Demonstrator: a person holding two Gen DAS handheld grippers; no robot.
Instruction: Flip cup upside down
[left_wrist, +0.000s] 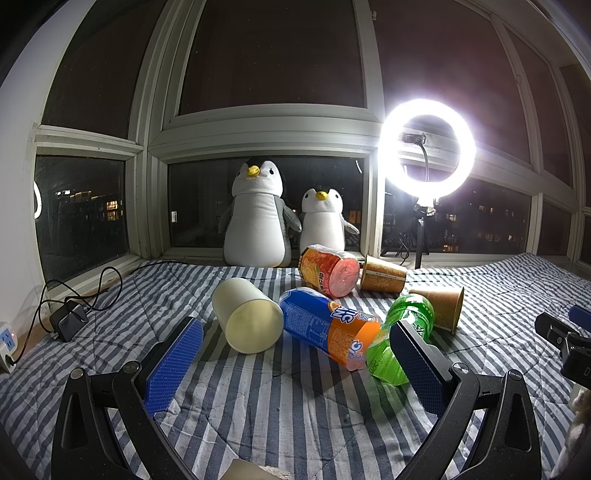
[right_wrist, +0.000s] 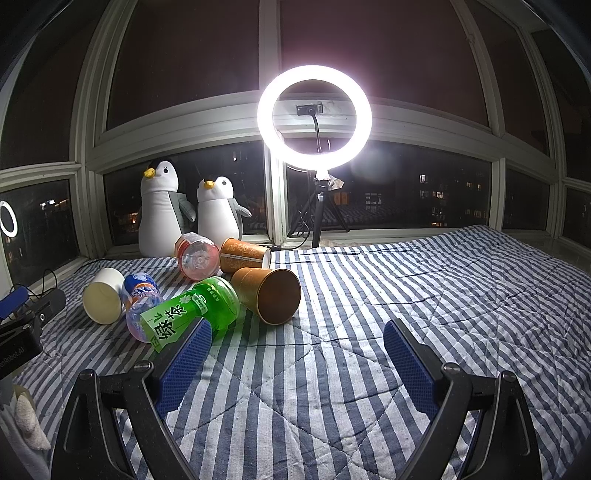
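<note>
Currently, what we see:
Left claw (left_wrist: 295, 354): released, empty, low over the striped bedspread (left_wrist: 295, 424).
Right claw (right_wrist: 295, 354): released, empty.
White cup (left_wrist: 247, 315): on its side, mouth toward us, touching the blue-orange bottle (left_wrist: 328, 326).
Brown cups (right_wrist: 271, 293): on their sides, behind the green bottle (right_wrist: 195, 312).

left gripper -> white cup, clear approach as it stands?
Probably yes. The left gripper has its jaws open and empty, and the white cup lies on its side just ahead, bare striped blanket between. The blue-and-orange bottle lies against the cup's right side, so that side is tight.
</note>
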